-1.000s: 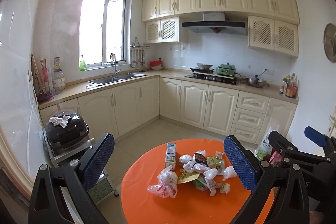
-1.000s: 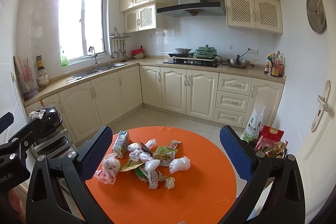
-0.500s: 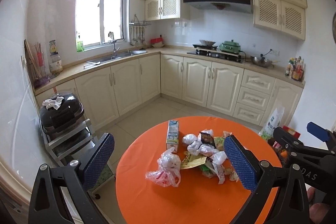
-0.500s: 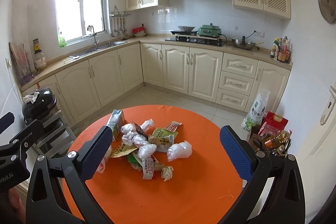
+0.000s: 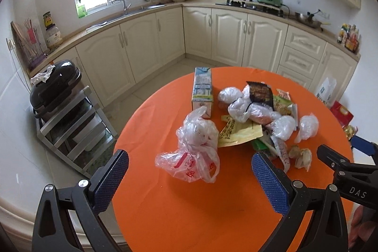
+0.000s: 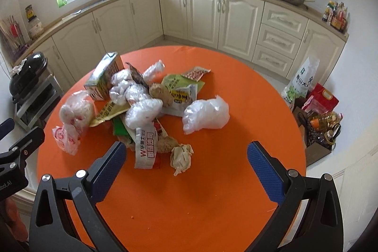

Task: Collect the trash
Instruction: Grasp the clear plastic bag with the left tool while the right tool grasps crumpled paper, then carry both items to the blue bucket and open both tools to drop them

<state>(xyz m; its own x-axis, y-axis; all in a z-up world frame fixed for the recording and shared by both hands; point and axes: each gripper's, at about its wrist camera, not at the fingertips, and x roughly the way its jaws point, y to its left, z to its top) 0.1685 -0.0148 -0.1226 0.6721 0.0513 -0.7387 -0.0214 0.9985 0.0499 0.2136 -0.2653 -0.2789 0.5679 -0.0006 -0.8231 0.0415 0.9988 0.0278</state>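
Note:
A heap of trash lies on a round orange table (image 5: 212, 216) (image 6: 248, 91). It holds an upright milk carton (image 5: 202, 91) (image 6: 104, 78), a knotted clear plastic bag with red print (image 5: 195, 150) (image 6: 73, 119), crumpled plastic wads (image 5: 282, 126) (image 6: 205, 113), snack wrappers (image 5: 238, 134) (image 6: 145, 149) and a crumpled paper ball (image 6: 180, 156) (image 5: 301, 155). My left gripper (image 5: 190, 178) is open above the near table, the printed bag just beyond its fingers. My right gripper (image 6: 184, 167) is open too, with the paper ball between its fingertips' line.
Cream kitchen cabinets (image 5: 236, 34) run along the far walls with a sink and stove. A metal rack with a black appliance (image 5: 55, 84) stands left of the table. Bags and bottles (image 6: 314, 108) sit on the floor to the right.
Both grippers have moved forward and tilted down toward the table; the trash heap now looms larger and closer. Both stay open and nothing has been taken hold of.

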